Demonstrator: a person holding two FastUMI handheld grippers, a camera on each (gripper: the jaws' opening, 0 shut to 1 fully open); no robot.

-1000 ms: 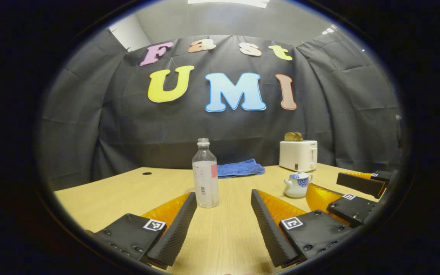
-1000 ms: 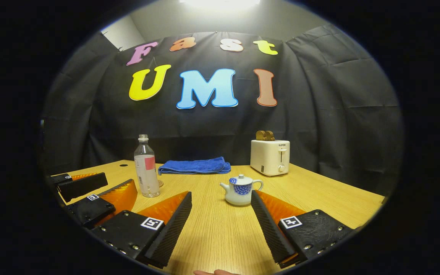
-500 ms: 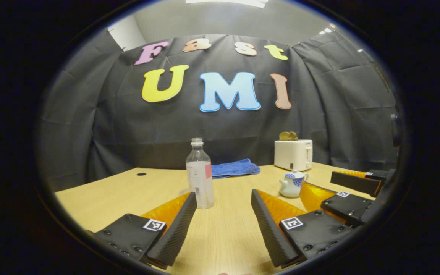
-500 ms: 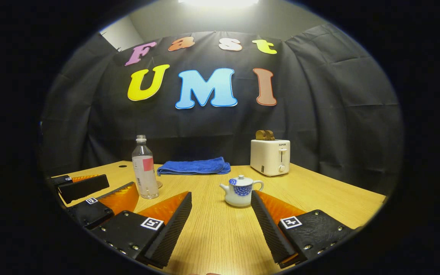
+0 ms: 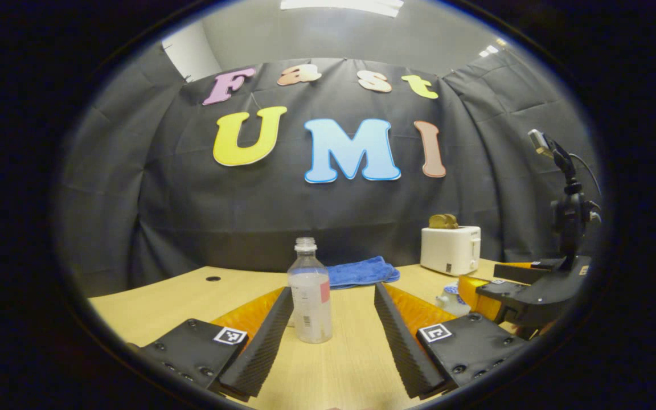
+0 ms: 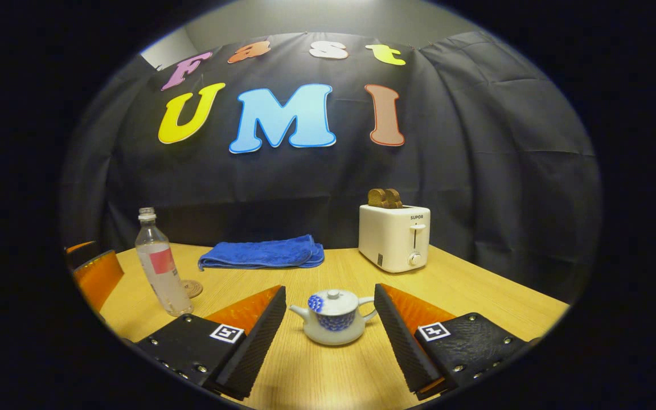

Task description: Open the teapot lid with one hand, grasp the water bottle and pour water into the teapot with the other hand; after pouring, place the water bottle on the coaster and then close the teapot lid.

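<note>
Bottle [image 5: 310, 296] upright on counter [image 5: 191, 290], between wide-spread left gripper [image 5: 332, 310] fingers, untouched. Teapot [image 6: 333, 316] (lid on) between wide right gripper [image 6: 331, 310] fingers, no contact. Coaster [image 6: 192, 288] just behind bottle.

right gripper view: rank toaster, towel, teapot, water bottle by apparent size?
1. towel, widest
2. toaster
3/4. teapot and water bottle: look alike in area; the teapot sits nearer the camera, so unranked.
</note>
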